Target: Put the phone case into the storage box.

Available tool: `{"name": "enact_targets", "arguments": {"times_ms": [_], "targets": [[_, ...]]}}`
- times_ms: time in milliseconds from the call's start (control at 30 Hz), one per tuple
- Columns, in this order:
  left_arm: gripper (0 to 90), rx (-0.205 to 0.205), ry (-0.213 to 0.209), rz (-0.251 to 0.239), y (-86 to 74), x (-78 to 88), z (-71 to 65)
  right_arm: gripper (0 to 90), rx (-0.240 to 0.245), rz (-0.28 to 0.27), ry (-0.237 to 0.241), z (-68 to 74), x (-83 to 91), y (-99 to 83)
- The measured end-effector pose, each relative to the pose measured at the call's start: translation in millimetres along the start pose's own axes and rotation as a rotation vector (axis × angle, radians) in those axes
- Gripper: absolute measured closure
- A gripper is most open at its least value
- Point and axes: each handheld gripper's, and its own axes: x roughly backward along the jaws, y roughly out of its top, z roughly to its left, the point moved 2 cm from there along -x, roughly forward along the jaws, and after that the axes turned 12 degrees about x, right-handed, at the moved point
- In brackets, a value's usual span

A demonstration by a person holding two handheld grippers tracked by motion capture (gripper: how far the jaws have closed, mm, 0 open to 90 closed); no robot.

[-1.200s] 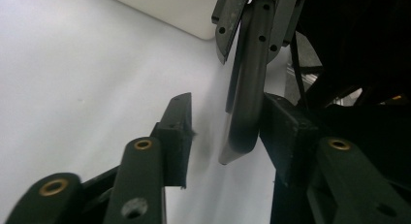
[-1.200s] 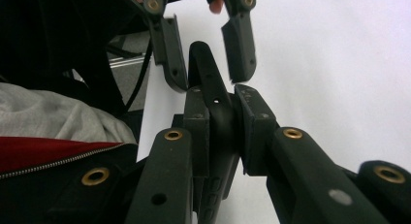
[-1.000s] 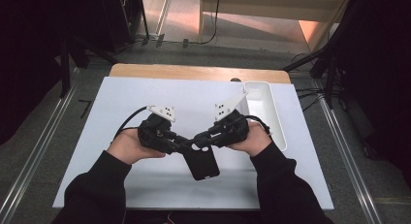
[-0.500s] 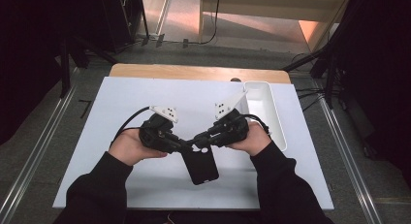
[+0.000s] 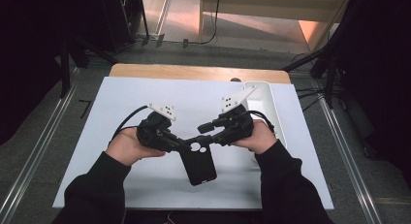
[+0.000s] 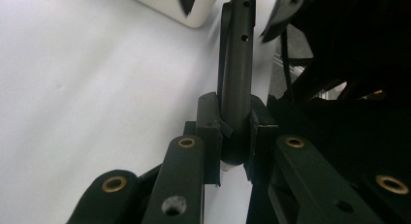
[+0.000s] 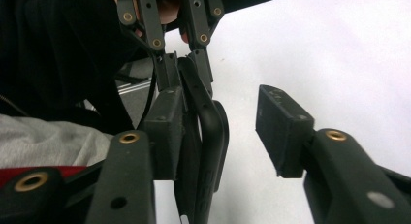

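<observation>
We see the left gripper clamped on the top edge of a black phone case, which hangs above the white table near its front middle, between the two hands, its camera cutout up by the grippers and its lower end pointing toward the person. In the left gripper view the case stands edge-on between the two pads, both pressed tight on its rim, and small holes show along that rim. The right gripper meets the case from the other side; its jaws have just been opening, and in the right gripper view we see the case lying against the left pad while the right pad stands well apart from it with bare table showing in the gap, so this gripper has let go. The same view shows the left gripper farther off, pinching the far end of the case. In the high view the left hand and the right hand sit at about the same level, dark sleeves coming in from the bottom. A white tray lies along the right edge of the table, just beyond the right hand, and a strip of wood runs along the far edge of the table
</observation>
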Motion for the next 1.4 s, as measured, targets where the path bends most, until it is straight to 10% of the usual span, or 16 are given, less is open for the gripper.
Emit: {"name": "enact_targets", "arguments": {"times_ms": [700,867,1400], "targets": [[79.4,0.124,0.076,-0.037,-1.4,22.0,7.5,23.6,-0.065,0.01,-0.14,12.0,8.5,-9.6],[79.4,0.157,0.112,-0.052,-1.5,27.1,10.6,0.0,-0.111,-0.015,-0.161,9.1,5.8,-17.0],[79.3,0.273,0.185,-0.12,-0.3,35.3,17.8,0.0,-0.198,-0.055,-0.303,10.2,-6.9,-30.2]]}}
